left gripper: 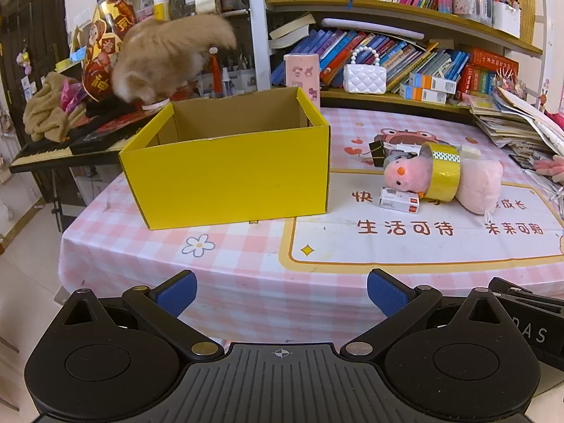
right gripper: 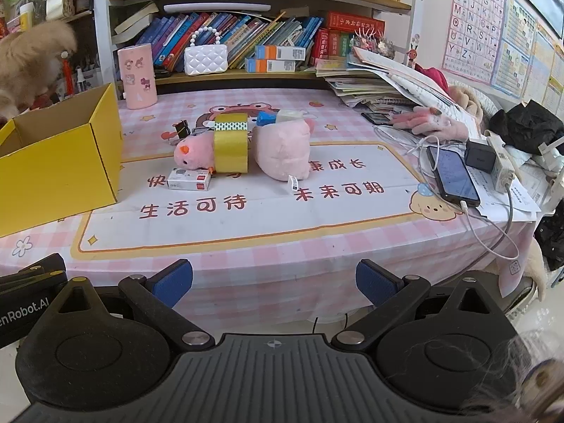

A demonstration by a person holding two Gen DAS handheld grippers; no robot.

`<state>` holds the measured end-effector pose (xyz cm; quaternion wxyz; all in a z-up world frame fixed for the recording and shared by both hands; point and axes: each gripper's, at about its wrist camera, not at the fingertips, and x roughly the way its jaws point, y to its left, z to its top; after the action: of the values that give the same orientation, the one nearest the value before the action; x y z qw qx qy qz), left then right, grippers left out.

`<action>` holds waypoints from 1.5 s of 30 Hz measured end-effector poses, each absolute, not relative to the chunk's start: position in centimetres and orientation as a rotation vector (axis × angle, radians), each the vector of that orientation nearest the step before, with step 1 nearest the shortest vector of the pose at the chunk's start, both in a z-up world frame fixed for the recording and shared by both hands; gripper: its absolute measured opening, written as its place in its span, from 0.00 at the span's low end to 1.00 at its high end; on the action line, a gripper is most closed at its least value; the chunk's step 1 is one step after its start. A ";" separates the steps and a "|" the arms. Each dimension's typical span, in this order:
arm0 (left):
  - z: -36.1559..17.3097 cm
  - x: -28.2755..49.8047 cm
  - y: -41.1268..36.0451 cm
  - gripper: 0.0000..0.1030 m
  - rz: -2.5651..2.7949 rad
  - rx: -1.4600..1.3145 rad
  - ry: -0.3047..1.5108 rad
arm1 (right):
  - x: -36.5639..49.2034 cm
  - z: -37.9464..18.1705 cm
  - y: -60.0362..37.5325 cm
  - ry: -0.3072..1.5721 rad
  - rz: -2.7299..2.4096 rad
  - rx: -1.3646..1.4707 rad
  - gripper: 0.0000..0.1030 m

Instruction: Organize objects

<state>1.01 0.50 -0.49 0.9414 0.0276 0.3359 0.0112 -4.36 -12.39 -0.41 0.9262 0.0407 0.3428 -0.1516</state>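
An open yellow cardboard box [left gripper: 229,172] stands on the pink checked tablecloth, left of centre; it also shows in the right wrist view [right gripper: 60,162]. Right of it lies a pink plush toy [left gripper: 476,183] [right gripper: 282,148] with a yellow tape roll [left gripper: 442,176] [right gripper: 231,148] around its middle. A small white box [left gripper: 400,200] [right gripper: 189,179] lies by its head, a black binder clip [left gripper: 378,151] [right gripper: 182,129] behind. My left gripper [left gripper: 282,290] and right gripper [right gripper: 274,278] are open and empty, at the table's near edge.
A fluffy cat [left gripper: 165,56] stands on clutter behind the yellow box. A phone [right gripper: 453,174] with cables, a charger and paper stacks [right gripper: 387,84] lie at the right. A pink cylinder [right gripper: 137,75] and a white bag [right gripper: 206,60] stand by the bookshelf.
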 end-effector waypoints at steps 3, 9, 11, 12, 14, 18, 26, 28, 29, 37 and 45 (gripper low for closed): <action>-0.6 1.2 0.4 1.00 0.016 0.053 0.695 | -4.2 -0.5 -12.6 0.710 -0.313 0.089 0.98; -0.7 1.9 -0.3 1.00 0.015 0.053 0.709 | -3.6 -0.7 -13.5 0.734 -0.308 0.106 0.98; -0.6 2.2 -0.5 1.00 0.019 0.050 0.712 | -3.2 -0.7 -13.9 0.738 -0.301 0.114 0.98; -0.6 2.4 -0.7 1.00 0.022 0.043 0.716 | -2.9 -0.8 -14.1 0.738 -0.296 0.115 0.98; -0.7 2.7 -0.9 1.00 0.028 0.032 0.724 | -2.5 -0.8 -14.4 0.741 -0.285 0.115 0.98; -0.7 3.5 -1.6 1.00 0.045 0.020 0.723 | -1.3 -0.9 -15.4 0.747 -0.249 0.120 0.97; -0.3 5.6 -4.7 1.00 0.044 0.072 0.702 | 1.5 -0.8 -18.5 0.740 -0.163 0.142 0.91; -0.2 6.1 -5.4 1.00 0.039 0.066 0.701 | 2.3 -0.7 -19.4 0.733 -0.147 0.151 0.91; -0.2 6.4 -5.8 1.00 0.038 0.061 0.702 | 2.8 -0.7 -19.9 0.727 -0.137 0.151 0.91; -0.2 8.5 -8.1 1.00 0.035 0.003 0.701 | 6.7 -1.1 -23.6 0.729 -0.086 0.149 0.91; -0.2 9.8 -9.3 1.00 0.066 -0.034 0.713 | 11.4 -1.9 -26.4 0.717 -0.025 0.138 0.87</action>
<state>9.85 -9.26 -0.21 0.9364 -0.0169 0.3489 0.0325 11.37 -26.40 -1.94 0.9340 0.0673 0.3507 -0.0122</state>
